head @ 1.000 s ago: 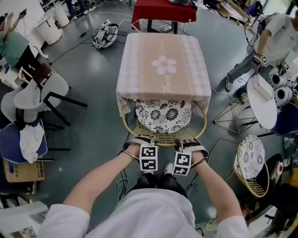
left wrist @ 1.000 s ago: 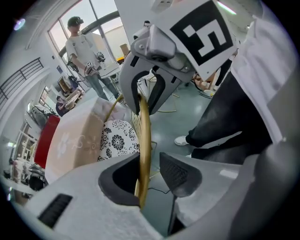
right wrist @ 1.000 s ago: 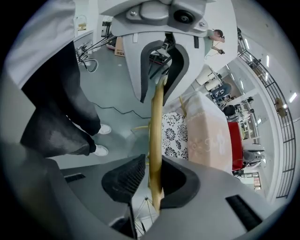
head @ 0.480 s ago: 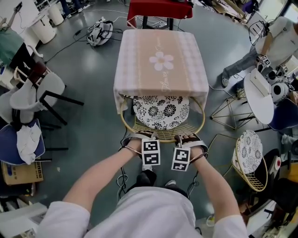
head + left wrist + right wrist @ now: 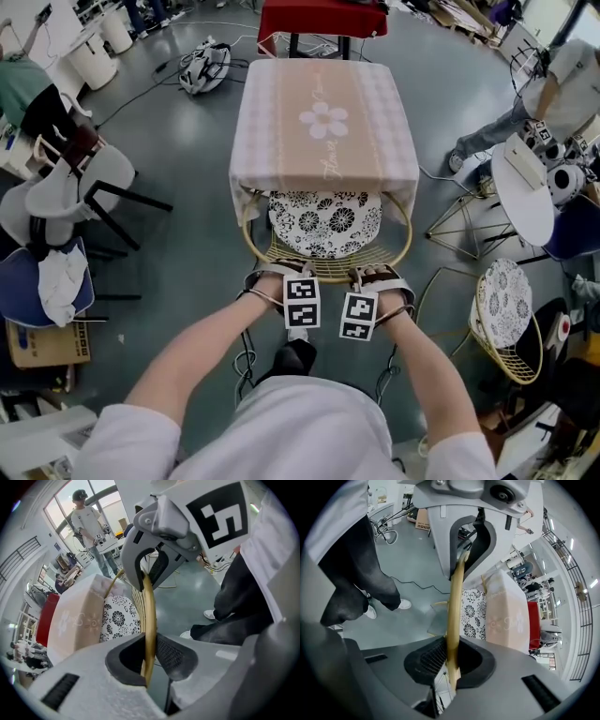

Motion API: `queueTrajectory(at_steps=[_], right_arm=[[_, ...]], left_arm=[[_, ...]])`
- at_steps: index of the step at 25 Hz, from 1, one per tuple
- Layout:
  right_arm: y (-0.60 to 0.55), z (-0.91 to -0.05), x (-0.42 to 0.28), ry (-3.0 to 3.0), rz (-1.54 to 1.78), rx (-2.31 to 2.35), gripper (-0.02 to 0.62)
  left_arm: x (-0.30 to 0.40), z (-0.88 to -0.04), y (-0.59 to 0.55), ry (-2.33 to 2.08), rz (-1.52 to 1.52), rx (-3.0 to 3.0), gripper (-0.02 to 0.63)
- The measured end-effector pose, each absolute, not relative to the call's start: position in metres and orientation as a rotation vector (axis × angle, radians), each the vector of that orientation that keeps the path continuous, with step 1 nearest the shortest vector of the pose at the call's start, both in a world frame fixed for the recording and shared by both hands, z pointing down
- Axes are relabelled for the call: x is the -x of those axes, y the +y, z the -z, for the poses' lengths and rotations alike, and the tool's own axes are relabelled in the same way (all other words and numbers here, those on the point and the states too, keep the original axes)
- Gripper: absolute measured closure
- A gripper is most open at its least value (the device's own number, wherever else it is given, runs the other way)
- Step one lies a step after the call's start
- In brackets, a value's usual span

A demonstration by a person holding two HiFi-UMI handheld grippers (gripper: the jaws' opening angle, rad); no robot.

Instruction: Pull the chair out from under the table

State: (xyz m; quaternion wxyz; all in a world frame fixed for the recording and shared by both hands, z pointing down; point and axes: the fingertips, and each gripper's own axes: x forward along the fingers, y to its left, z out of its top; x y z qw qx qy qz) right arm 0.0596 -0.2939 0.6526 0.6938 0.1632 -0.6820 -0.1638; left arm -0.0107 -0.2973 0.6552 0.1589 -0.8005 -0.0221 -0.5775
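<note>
By table [image 5: 323, 112], jaws just closed on chair rim [image 5: 329, 277].

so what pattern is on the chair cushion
Cushion: black flowers on white, clearest in head view.

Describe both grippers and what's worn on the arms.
The left gripper and right gripper have light grey moulded bodies with dark ribbed pads. Each carries a white cube printed with black square markers. The person wears a white short-sleeved shirt.
</note>
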Motion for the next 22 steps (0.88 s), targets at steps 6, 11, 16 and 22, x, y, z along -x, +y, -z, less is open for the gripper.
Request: queueTrajectory(at_steps=[6,11,16,22], right_arm=[[-0.273,-0.652,-0.056,-1.551,0.357,-0.337,0.56],[-0.255,-0.653,-0.056,-1.554,0.369,-0.332,0.56],[-0.236,-0.652,-0.056,-1.556,0.382,-0.32,0.561],[-0.215,-0.653,-0.056,-1.557,0.396,-0.31,0.56]], left_arm=[[0.013,-0.656,-0.278,-0.08,1.668,2.279,0.549],[0.014,-0.657,-0.26,-0.06,1.684,2.274,0.549],[0.014,-0.657,-0.239,-0.05,1.695,2.275,0.549],[0.015,-0.659,-0.217,-0.033,1.705,2.279,0.549]])
